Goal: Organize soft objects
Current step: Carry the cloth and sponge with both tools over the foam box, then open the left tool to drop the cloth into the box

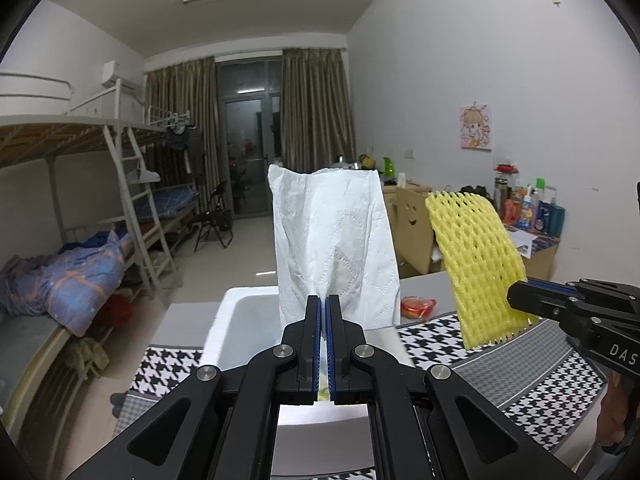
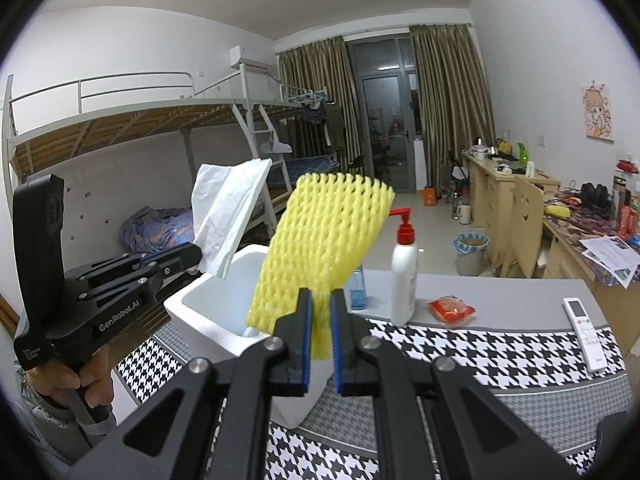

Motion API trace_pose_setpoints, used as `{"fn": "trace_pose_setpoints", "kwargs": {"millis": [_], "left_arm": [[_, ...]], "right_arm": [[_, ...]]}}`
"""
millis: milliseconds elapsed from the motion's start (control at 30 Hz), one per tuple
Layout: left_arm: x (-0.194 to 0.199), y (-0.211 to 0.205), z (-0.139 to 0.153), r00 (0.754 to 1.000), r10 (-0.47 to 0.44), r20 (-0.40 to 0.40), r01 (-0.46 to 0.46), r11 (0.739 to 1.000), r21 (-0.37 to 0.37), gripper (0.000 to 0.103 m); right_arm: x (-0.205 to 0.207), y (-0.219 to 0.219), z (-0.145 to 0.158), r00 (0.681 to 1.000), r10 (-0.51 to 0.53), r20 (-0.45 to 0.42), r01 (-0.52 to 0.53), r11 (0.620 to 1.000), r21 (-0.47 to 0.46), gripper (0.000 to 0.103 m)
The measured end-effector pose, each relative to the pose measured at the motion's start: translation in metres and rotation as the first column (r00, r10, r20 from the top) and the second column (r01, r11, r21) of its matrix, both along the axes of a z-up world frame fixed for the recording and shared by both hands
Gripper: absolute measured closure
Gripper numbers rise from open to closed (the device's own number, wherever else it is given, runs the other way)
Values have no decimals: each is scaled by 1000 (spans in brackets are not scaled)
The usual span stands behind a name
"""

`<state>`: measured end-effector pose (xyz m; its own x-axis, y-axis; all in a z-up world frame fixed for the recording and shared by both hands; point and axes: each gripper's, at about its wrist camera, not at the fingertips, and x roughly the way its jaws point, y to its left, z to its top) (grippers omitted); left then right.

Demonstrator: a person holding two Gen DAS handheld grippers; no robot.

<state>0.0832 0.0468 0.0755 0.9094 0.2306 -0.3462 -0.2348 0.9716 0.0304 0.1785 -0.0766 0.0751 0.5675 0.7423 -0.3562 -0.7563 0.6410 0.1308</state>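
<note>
Left wrist view: left gripper [image 1: 323, 300] clamps a tissue [image 1: 332, 244]; right gripper [image 2: 321, 300] clamps yellow foam net [image 2: 320, 240] above a white box [image 2: 208, 312].

A shared dormitory bedroom: white metal bunk beds [image 2: 168, 120] with a ladder [image 1: 138, 208] and rumpled blue bedding [image 1: 68, 276] line one wall, pale wooden desks [image 2: 504, 196] cluttered with bottles line the other, and brown curtains [image 1: 316, 108] flank a glass balcony door [image 2: 386, 120].

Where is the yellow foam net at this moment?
In the right wrist view the yellow foam net stands upright, clamped in the right hand-held gripper, above the white foam box.
</note>
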Motion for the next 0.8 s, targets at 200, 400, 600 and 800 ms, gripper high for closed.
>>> {"fn": "trace_pose_setpoints", "kwargs": {"millis": [200, 400, 600, 800], "left_arm": [[3, 9, -7, 999, 25, -22, -25, 1000, -11, 101], [12, 20, -16, 997, 34, -63, -35, 999, -27, 99], [11, 28, -22, 996, 53, -67, -56, 998, -35, 42], [2, 36, -20, 996, 79, -31, -80, 996, -41, 19]], "right_arm": [[-1, 14, 0, 1000, 21, -6, -21, 1000, -14, 92], [2, 24, -3, 1000, 20, -19, -21, 999, -29, 92], [5, 31, -5, 1000, 6, -31, -8, 999, -40, 92], [4, 41, -2, 999, 7, -33, -9, 999, -50, 92]]}}
